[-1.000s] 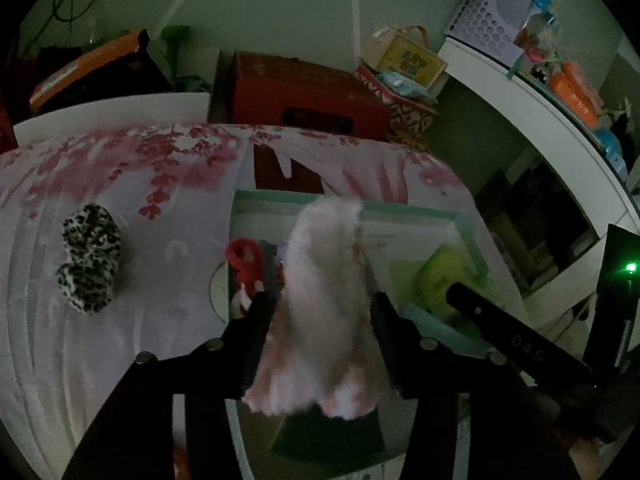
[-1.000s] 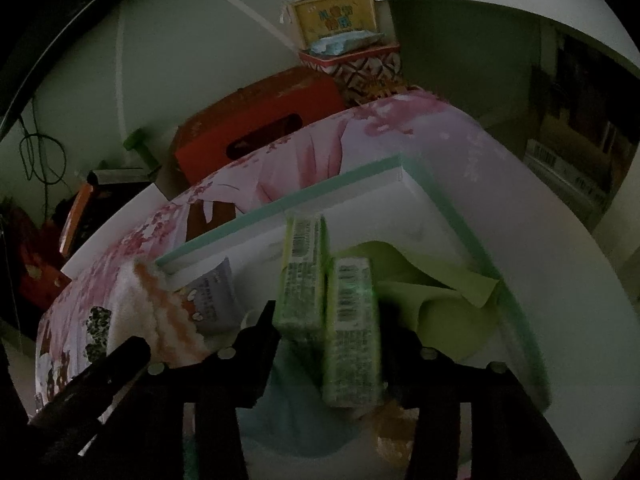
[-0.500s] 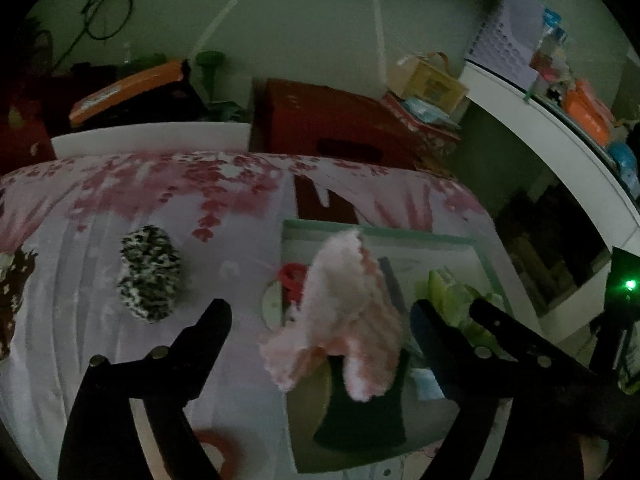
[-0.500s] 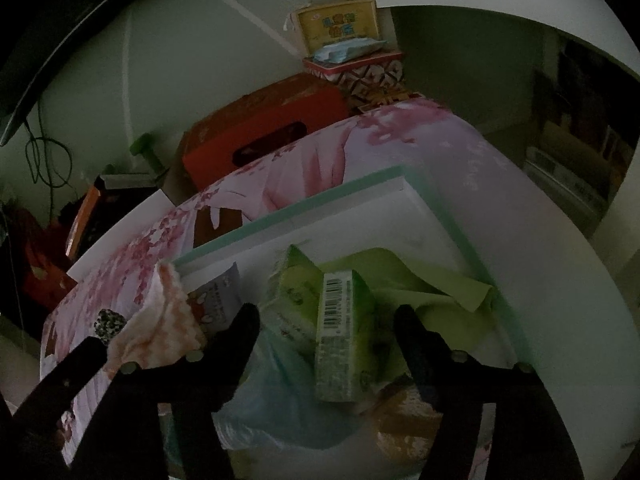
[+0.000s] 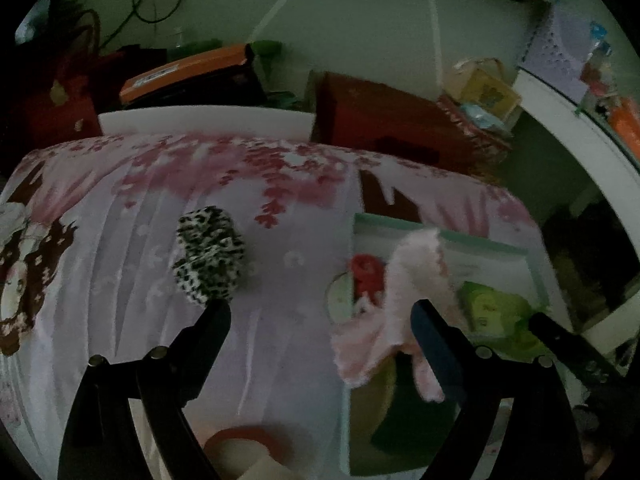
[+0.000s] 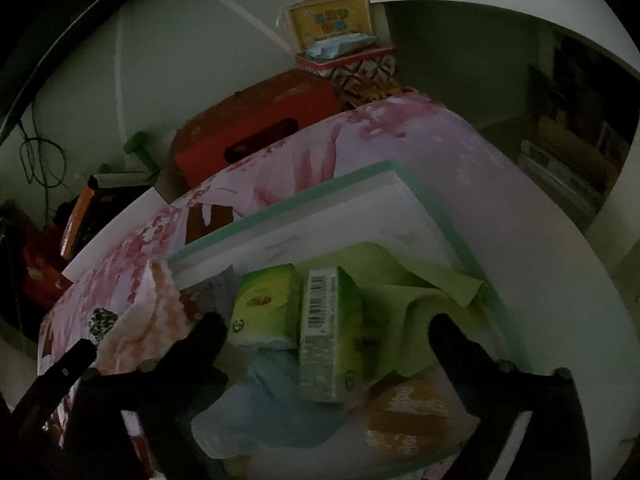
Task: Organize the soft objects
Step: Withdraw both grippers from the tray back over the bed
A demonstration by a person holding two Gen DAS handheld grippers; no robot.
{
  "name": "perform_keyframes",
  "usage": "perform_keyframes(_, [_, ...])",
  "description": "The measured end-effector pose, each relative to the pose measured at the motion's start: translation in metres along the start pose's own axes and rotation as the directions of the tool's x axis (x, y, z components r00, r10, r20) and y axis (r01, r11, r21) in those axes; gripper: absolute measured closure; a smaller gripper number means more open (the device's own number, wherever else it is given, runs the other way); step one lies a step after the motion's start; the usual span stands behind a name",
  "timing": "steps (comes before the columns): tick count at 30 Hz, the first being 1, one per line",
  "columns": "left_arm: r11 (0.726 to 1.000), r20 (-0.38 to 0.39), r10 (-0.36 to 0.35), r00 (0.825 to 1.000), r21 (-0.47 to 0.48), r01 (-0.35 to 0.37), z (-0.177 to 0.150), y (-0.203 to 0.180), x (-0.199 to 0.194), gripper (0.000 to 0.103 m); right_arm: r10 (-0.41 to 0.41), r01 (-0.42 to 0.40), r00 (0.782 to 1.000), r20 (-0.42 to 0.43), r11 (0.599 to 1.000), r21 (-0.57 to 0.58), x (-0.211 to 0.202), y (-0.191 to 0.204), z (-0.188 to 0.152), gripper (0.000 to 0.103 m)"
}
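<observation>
A white box with a teal rim (image 5: 484,242) (image 6: 308,200) lies on the floral bed cover. A fluffy pink cloth (image 5: 404,296) (image 6: 156,320) hangs over its left rim. My left gripper (image 5: 320,312) is open and empty, with the cloth by its right finger. A leopard-print soft item (image 5: 208,256) lies on the cover just beyond its left finger. My right gripper (image 6: 324,328) is open over the box, above two green tissue packs (image 6: 328,332), a green cloth (image 6: 424,300) and a light blue cloth (image 6: 264,412).
A red ring (image 5: 366,270) lies at the box's left edge, a tape roll (image 5: 244,444) near my left gripper. An orange round item (image 6: 416,420) sits in the box. Red boxes (image 5: 392,120), bags and a white shelf (image 5: 580,136) stand behind the bed.
Both grippers opened. The left let go of the pink cloth, which dropped over the box rim, and swung left. The right released the tissue packs into the box.
</observation>
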State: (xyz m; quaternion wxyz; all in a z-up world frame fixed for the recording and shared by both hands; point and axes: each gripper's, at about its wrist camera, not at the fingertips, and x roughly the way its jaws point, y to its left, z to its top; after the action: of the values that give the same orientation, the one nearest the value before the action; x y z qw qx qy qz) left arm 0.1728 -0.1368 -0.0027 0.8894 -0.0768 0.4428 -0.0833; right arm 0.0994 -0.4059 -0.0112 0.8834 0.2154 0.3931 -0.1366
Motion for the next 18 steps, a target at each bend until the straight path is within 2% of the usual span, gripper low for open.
perform_keyframes(18, [0.997, -0.034, 0.077, 0.996, -0.025, -0.078, -0.005, 0.022, -0.002, 0.011, -0.009, 0.009, 1.000, -0.012, 1.000, -0.012, 0.001, 0.000, -0.001, 0.000])
